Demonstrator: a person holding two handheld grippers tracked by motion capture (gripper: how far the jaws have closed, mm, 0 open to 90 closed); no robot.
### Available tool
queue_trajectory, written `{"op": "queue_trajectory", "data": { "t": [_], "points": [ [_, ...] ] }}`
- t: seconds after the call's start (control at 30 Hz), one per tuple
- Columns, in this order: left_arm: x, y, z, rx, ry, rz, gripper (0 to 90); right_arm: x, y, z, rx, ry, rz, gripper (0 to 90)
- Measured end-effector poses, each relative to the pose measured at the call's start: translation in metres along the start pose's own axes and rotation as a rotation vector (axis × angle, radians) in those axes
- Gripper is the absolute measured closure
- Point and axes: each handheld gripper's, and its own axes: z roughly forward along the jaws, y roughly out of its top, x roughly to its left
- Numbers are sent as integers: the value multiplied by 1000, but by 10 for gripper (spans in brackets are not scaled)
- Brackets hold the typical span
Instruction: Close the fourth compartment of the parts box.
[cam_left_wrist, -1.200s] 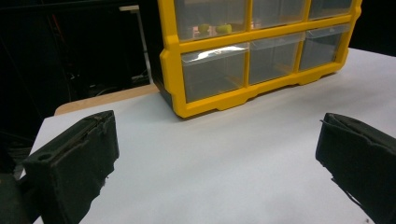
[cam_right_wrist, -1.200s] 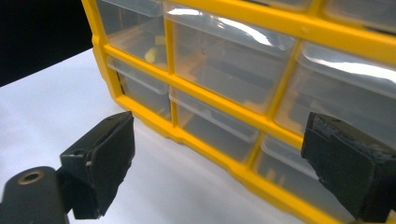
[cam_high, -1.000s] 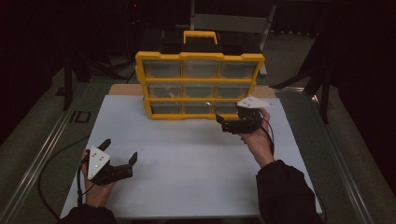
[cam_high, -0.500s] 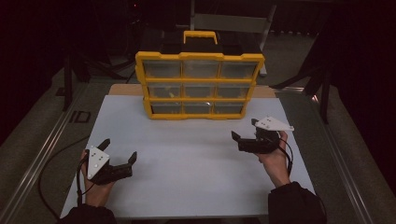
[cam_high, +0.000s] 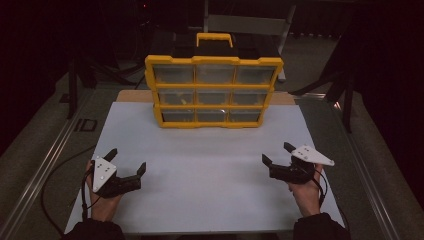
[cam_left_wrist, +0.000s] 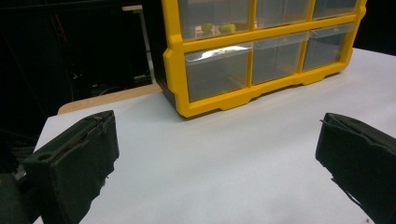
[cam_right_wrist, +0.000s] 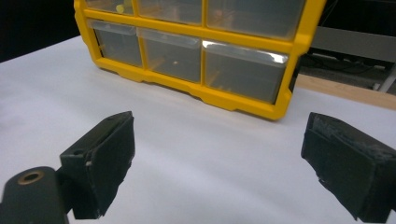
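On table: one nine-drawer organizer (cam_high: 214, 92); left claw (cam_high: 127, 161), right claw (cam_high: 276, 153) both agape, empty.

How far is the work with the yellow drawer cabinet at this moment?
All drawers of the yellow drawer cabinet look shut, so nothing shows as finished. Nothing is in hand: the left gripper and the right gripper are open, empty and apart from it, over the white board. Any reaching and drawer work remains.

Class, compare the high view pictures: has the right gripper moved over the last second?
Yes. The right gripper has drawn back from the yellow drawer cabinet toward the person, to the near right part of the white board, jaws open.
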Motion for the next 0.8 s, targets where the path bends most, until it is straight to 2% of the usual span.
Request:
{"op": "queue_trajectory", "data": {
  "t": [0.03, 0.1, 0.13, 0.17, 0.47, 0.67, 0.8],
  "points": [
    [0, 0, 0, -1, 0, -2, 3, -2, -8, -4, -15, -8, 2, 97],
    [1, -1, 0, 1, -1, -5, 3, -3, -11, -6, -24, -3, 15, 97],
    [1, -2, 1, 4, -2, -6, 3, -4, -16, -9, -37, 14, 44, 97],
    [1, -2, 1, 5, -3, -7, 3, -4, -19, -10, -41, 17, 48, 97],
    [2, -3, 0, -5, 3, -14, 3, -6, -34, -22, -90, 10, 48, 97],
    [4, -5, 0, -1, 10, -18, 3, -4, -45, -24, -77, 11, 43, 97],
    [4, -6, 0, 1, 13, -21, 3, -4, -48, -28, -96, 10, 51, 97]
  ]
}}
